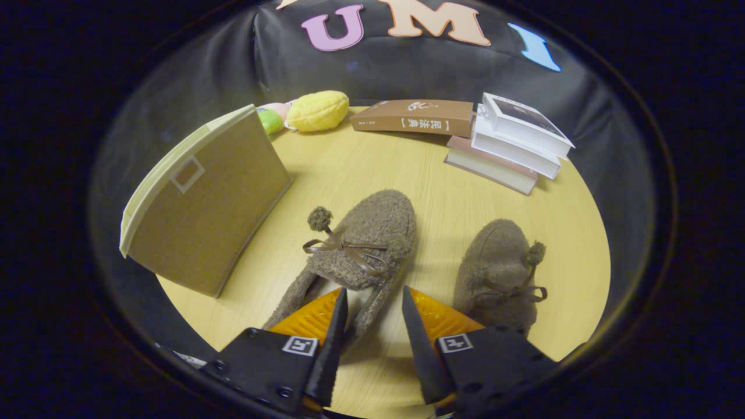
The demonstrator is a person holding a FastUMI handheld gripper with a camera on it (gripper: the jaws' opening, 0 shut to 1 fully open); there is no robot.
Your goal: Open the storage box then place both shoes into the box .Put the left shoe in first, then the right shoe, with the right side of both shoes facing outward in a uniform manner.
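Between the jaws (374, 308), which stand parted and hold nothing, lies the heel end of one fuzzy brown shoe (364, 244); its open collar sits right at the fingertips, one finger appearing to overlap the heel opening and the other just off its outer side, though actual contact cannot be told. This shoe lies near the middle of the surface (372, 169), toe pointing toward the far edge, with a ribbon bow and a pom-pom on top. Just beside it, toward the right edge of the surface, lies the second shoe (500, 267), the same make, also with bow and pom-pom.

Both look light and soft, a fleecy upper that will squash under pressure and may sag at the toe when lifted. The firmest hold is probably the heel collar or the side wall near the heel, pinching upper against sole; the bow and pom-pom are poor holds and would likely slip or pull.

Near the left edge stands the storage box (204, 198), a tan fabric one with a pale lid that seems closed, so opening looks not yet done.

Counted: two shoes, one box, four books (506, 145) along the far edge, and plush toys (317, 110) at the far left corner, at least two.
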